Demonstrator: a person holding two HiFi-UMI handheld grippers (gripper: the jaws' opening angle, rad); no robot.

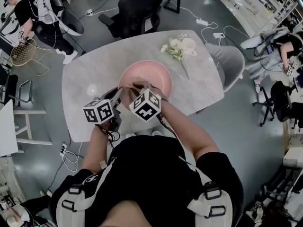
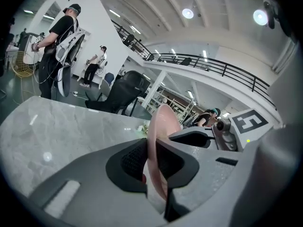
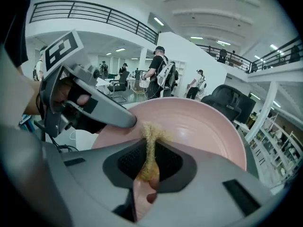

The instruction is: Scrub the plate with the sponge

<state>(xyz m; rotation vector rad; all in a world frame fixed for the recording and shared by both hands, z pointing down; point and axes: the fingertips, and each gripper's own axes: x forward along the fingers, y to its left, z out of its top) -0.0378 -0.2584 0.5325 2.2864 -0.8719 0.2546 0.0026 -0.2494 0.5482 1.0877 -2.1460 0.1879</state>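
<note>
The left gripper (image 2: pixel 151 163) is clamped on the near rim of the round pink plate (image 2: pixel 164 119); just beside it the right gripper (image 3: pixel 150 159) pinches a thin, yellowish, fibrous sponge (image 3: pixel 151 137), whose frayed end touches the plate's inner face; the plate sits at the middle of the pale marble table (image 1: pixel 85 86); beyond lie white flowers (image 1: pixel 174 46); farther off stands a black office chair (image 1: pixel 137 11).
</note>
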